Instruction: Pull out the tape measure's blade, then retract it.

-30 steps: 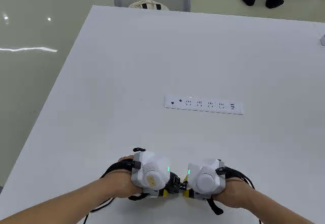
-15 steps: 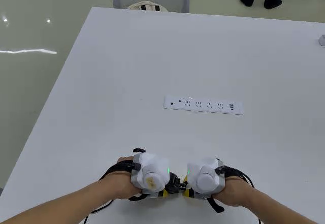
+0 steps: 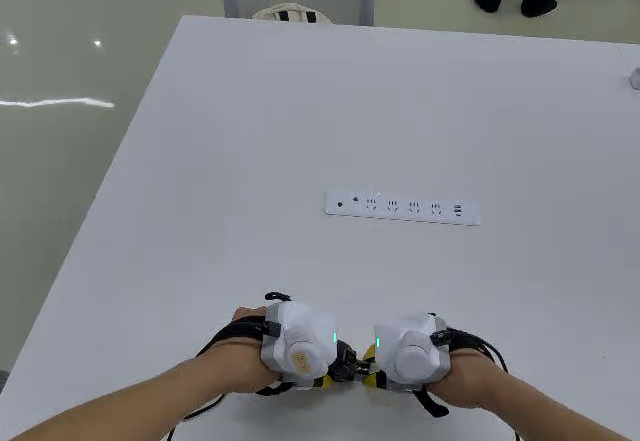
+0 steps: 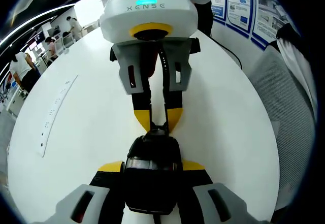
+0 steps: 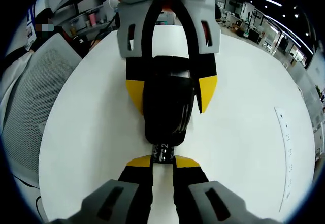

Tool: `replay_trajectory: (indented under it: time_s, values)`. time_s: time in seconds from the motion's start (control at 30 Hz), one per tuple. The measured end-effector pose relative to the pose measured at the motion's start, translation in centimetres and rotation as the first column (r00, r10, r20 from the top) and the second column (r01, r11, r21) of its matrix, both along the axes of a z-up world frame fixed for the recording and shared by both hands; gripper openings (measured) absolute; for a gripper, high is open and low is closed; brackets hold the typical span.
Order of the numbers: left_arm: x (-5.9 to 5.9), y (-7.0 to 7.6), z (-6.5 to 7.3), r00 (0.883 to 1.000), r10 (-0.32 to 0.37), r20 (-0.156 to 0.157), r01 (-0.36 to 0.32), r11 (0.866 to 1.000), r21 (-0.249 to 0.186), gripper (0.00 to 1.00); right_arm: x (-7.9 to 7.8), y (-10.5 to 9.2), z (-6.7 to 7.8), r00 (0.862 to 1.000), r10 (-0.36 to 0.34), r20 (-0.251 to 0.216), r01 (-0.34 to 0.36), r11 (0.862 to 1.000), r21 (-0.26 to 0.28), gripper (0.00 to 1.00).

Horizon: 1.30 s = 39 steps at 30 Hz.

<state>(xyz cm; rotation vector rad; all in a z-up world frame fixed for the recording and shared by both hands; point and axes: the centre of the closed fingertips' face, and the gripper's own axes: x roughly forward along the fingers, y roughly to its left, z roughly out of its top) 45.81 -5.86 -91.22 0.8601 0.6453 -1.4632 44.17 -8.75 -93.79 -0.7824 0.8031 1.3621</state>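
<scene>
Left tool (image 4: 152,166) clamps the black tape measure case (image 4: 152,183); right tool (image 5: 163,161) pinches the blade (image 5: 163,152) just outside the case mouth, low over the surface (image 4: 76,148). Case likely rigid, slick plastic: grip the flats. Blade thin and springy, so expect recoil.

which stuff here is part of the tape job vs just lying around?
Job:
tape measure, clamped in the left gripper
its blade, pinched by the right gripper

Lying about:
power strip on the table
mesh chair beside the table
</scene>
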Motion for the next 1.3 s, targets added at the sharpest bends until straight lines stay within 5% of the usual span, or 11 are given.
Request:
replay_trajectory:
  time_s: [1.3]
  values:
    - [0.1, 0.0, -0.2, 1.0, 0.009, -0.002, -0.009, 1.0, 0.009, 0.37, -0.5, -4.9, 0.0, 0.999, -0.035, -0.01, 0.035, 0.999, -0.033, 0.13]
